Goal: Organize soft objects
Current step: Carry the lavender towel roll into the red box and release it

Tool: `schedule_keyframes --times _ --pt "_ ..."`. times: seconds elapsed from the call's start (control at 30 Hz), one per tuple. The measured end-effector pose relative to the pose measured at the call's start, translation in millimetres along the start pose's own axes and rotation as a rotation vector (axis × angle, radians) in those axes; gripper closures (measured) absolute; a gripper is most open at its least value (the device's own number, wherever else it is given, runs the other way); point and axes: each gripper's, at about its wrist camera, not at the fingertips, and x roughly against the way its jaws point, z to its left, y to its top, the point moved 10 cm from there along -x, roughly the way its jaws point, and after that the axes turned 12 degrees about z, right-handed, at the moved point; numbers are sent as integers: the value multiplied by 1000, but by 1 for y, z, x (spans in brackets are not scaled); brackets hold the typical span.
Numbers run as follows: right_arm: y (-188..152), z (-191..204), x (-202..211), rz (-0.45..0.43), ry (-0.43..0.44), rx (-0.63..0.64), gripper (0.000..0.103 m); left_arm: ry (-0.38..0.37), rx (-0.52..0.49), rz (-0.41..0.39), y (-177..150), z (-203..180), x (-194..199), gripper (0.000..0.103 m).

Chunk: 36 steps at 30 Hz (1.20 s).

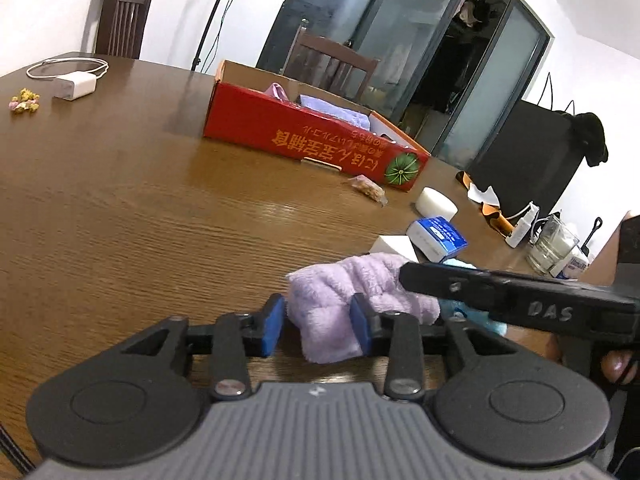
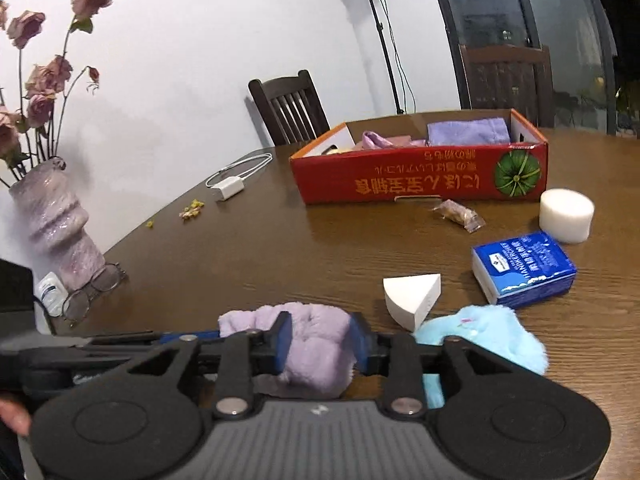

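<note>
A fluffy lilac cloth [image 1: 352,300] lies on the brown table near its front edge. My left gripper [image 1: 318,324] has its blue pads on both sides of one end of the cloth. My right gripper [image 2: 320,344] has its pads on both sides of the other end [image 2: 316,348]; its black finger crosses the left wrist view [image 1: 500,292]. A light blue fluffy cloth [image 2: 488,336] lies just right of the lilac one. The red cardboard box [image 1: 304,136] stands farther back and holds folded purple cloths [image 2: 468,132].
A white wedge sponge [image 2: 412,296], a blue tissue pack [image 2: 524,268], a white round sponge [image 2: 566,216] and a wrapped snack [image 2: 458,214] lie between the cloths and the box. A vase with roses [image 2: 56,220], glasses [image 2: 92,292], a charger [image 1: 74,86] and chairs surround them.
</note>
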Motion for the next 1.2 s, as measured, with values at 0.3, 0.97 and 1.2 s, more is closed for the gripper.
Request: schedule_keyframes --times 0.3,0.97,1.2 --pt "-6 1 -18 54 6 28 66 -59 2 8 4 -4 -6 74" --pt "266 -141 -43 -118 -113 76 80 -113 -46 -39 294 -55 -134 83" --pt "275 -205 -115 28 -266 52 80 29 -80 107 313 -54 -235 79"
